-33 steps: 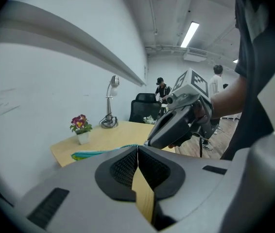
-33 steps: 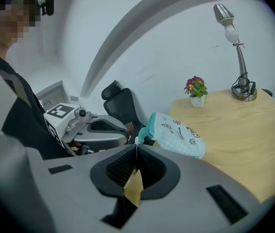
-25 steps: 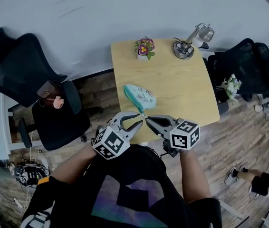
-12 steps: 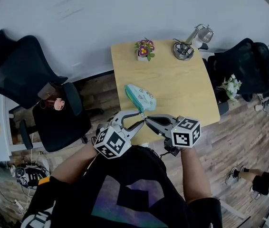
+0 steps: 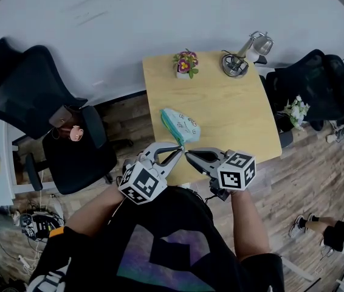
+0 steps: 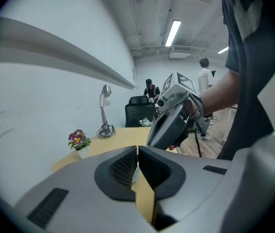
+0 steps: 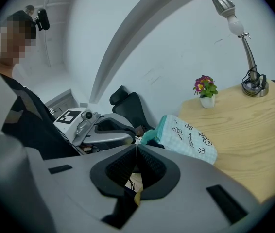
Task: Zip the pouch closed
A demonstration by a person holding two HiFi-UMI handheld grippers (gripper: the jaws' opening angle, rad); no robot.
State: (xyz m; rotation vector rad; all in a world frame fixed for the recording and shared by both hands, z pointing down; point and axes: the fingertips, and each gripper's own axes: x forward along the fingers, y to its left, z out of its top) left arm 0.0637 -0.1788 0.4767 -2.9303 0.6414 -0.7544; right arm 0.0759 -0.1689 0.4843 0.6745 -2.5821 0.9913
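Between the left gripper's (image 6: 137, 150) pads, spread wide half a second ago and now closing, only a pale sliver shows, likely the pouch (image 5: 183, 126). The right gripper (image 7: 136, 144) is pinched on its near tip, so zipping can probably start. The pouch lies by the table's (image 5: 233, 108) near edge, its long axis running away and leftward and its teal zip edge facing left.

Left tongs (image 6: 137, 152), wide apart before, now closing on near tip of pouch (image 5: 180, 125).
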